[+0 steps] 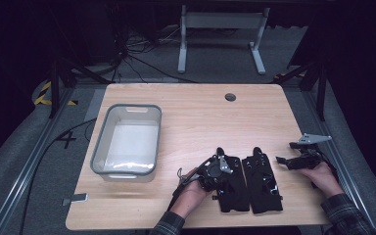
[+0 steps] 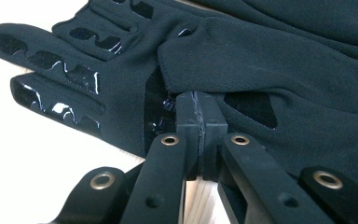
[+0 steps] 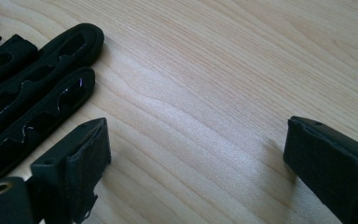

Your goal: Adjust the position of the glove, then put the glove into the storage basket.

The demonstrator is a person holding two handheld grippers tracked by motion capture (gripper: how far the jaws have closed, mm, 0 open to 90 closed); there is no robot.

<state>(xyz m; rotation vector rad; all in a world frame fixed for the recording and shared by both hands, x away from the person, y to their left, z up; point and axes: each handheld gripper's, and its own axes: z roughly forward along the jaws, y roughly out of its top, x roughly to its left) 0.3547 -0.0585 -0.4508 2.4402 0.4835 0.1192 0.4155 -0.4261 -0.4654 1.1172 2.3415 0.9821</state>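
Table (image 1: 191,117): light wood, with a round hole near the far edge.
Left glove (image 1: 230,183): black, flat on the near part of the table, right of centre, fingers pointing far; glossy grip patches seen on the fingers in the left gripper view.
Right glove (image 1: 262,178): black, just beside the left glove on its right, same orientation.
Left gripper (image 1: 214,169): held in the left hand (image 1: 193,191), resting over the left edge of the left glove; jaws pressed together in the left gripper view, pinching a fold of the glove's fabric.
Right gripper (image 1: 281,160): held in the right hand (image 1: 323,177), near the right glove's right side, not touching it; jaws spread wide over bare wood.
Bin (image 1: 127,139): grey-rimmed, pale plastic, at the left of the table, well apart from the gloves.
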